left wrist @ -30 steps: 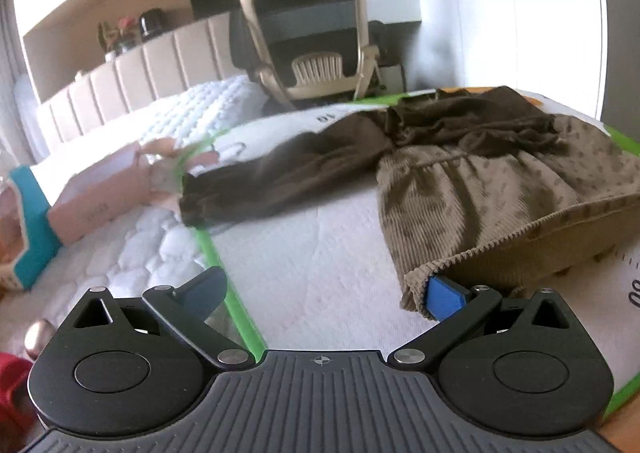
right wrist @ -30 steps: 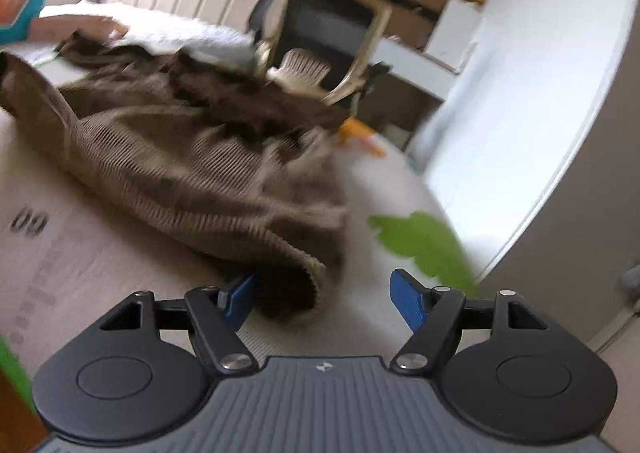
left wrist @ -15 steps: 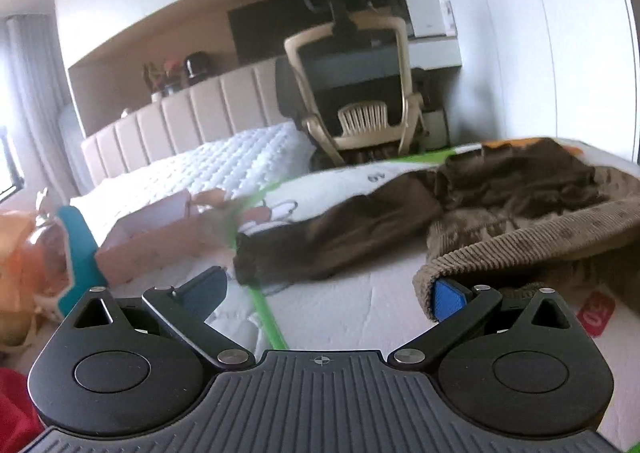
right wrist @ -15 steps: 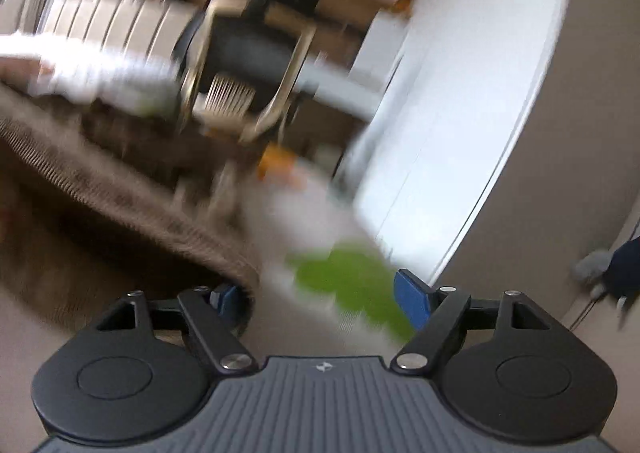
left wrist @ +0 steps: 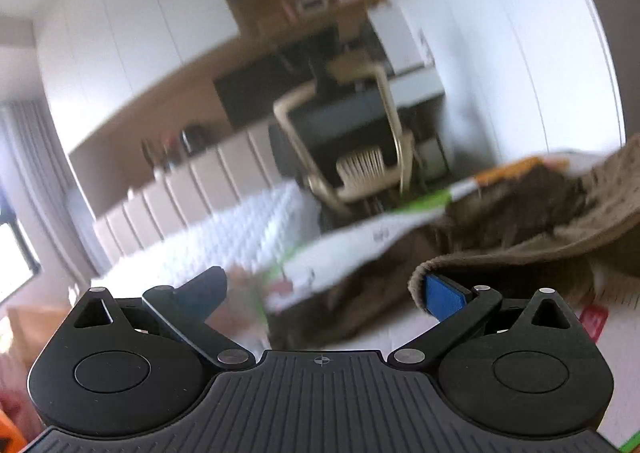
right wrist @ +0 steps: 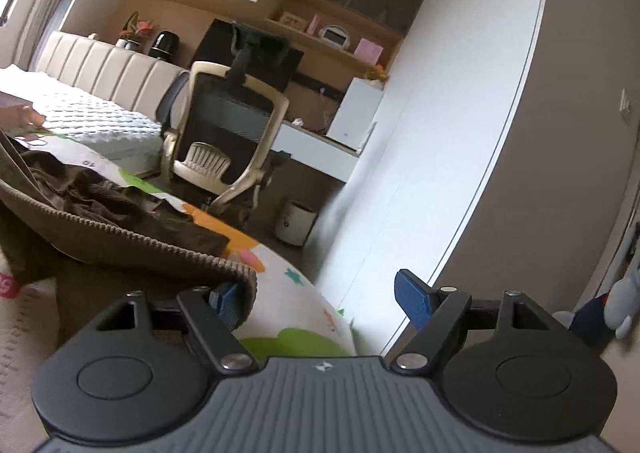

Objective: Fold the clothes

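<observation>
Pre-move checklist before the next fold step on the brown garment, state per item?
1. Left gripper fingers open: ok, wide apart.
2. Right gripper fingers open: ok, wide apart.
3. Brown corduroy garment actually clamped: not ok; its ribbed hem only drapes over one blue finger pad per gripper.
4. Hem lifted off the white printed play mat: ok at both grippers.
5. Dark sleeve lying flat: cannot tell, left view is blurred.
6. Office chair clear of the garment: ok, it stands beyond the mat's far edge.
</observation>
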A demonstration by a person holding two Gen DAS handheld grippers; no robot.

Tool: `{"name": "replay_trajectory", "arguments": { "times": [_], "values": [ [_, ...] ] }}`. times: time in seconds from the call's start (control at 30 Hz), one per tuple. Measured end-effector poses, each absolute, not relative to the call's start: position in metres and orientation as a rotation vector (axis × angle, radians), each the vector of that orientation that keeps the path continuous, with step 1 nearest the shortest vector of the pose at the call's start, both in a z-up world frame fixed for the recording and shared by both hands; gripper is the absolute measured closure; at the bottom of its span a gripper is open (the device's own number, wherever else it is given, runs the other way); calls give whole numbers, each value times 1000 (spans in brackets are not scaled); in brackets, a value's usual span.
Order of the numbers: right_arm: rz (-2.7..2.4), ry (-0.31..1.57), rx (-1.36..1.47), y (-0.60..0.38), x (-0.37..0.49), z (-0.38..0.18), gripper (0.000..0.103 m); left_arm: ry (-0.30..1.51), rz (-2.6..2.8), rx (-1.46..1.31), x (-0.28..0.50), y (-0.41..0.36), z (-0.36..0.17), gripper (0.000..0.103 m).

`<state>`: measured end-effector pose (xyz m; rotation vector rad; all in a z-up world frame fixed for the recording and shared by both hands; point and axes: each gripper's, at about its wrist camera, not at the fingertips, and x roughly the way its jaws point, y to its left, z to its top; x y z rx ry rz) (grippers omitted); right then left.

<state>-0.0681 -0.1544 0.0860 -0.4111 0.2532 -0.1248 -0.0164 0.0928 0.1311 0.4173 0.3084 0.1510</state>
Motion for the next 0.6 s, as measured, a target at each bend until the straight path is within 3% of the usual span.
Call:
{"name": "replay_trajectory", "arguments": {
  "times": [0.4,0.53,0.6],
  "values": [
    [-7,432,-394,-175,-88,64,16,521,7,258,-15,107,99,0],
    [9,467,-401,-184,-92,66,0,575,-101,231,2,95,87,0],
    [16,484,-405,-188,-93,67,0,593,-141,236,11,87,80,0]
  ]
}}
